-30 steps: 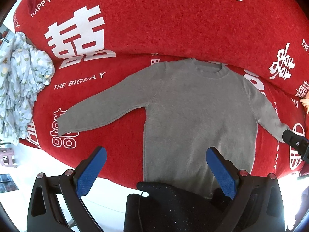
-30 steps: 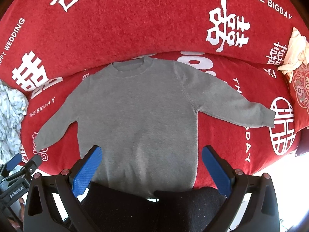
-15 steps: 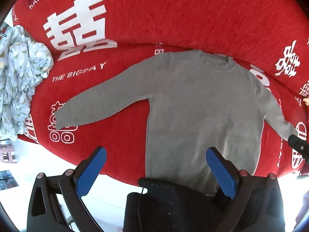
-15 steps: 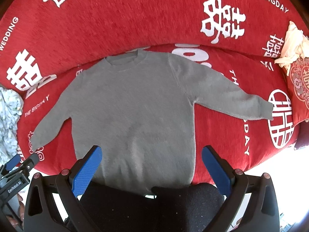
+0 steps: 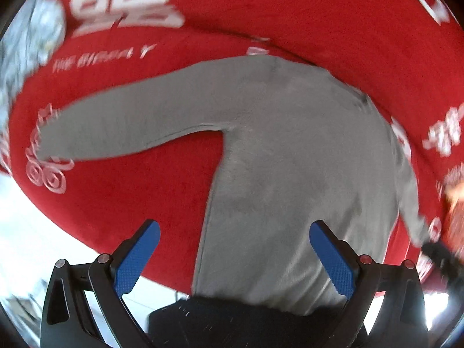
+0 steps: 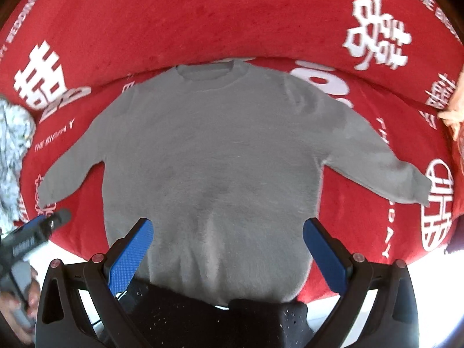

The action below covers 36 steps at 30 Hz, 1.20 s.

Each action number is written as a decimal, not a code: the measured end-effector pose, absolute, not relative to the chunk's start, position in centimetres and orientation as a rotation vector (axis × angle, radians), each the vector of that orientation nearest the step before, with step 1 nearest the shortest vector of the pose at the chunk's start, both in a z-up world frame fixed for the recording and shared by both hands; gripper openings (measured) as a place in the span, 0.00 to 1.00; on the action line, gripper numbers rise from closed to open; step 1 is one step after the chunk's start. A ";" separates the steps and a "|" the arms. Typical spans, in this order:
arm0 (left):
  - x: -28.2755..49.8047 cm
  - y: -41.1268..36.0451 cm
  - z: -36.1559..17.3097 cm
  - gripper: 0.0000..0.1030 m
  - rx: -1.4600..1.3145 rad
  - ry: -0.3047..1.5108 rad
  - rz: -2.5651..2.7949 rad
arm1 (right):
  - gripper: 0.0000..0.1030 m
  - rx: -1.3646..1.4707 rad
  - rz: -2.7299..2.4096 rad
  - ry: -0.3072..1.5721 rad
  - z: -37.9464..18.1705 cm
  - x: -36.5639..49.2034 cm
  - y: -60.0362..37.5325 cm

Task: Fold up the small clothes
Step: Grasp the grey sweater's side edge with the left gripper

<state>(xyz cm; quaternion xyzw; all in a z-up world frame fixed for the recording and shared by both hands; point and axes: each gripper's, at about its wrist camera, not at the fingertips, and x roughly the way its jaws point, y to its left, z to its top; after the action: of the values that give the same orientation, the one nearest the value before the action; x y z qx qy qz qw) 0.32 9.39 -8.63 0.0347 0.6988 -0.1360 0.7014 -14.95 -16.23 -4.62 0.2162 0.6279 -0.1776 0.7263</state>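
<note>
A grey long-sleeved sweater [image 6: 214, 156] lies flat and face up on a red sofa seat, both sleeves spread out, collar at the far side. It also shows in the left wrist view [image 5: 290, 156], blurred. My left gripper [image 5: 235, 232] is open and empty above the sweater's left side edge near the hem. My right gripper [image 6: 227, 232] is open and empty above the middle of the hem. The left gripper also shows at the left edge of the right wrist view [image 6: 32, 235].
The red sofa cover [image 6: 232, 14] with white characters and lettering runs up the backrest. A crumpled light patterned garment [image 6: 11, 150] lies at the left end of the seat. A pale cloth [image 6: 455, 110] lies at the right end. Bright floor [image 5: 26, 217] lies below the seat's front edge.
Both grippers have moved closer to the sweater, which now fills more of each view. The left view has swung left and is blurred by motion. Both grippers stay open.
</note>
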 end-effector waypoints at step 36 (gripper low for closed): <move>11.9 30.5 -20.4 0.09 -0.588 1.215 0.008 | 1.00 0.437 -0.037 1.476 -16.1 -5.6 -3.8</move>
<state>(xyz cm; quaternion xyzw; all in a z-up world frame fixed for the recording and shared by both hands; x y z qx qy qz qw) 11.88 30.49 -20.38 -0.2723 0.5624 0.0037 0.7807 -5.56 -3.85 -16.05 0.1975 0.6673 -0.0166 0.7179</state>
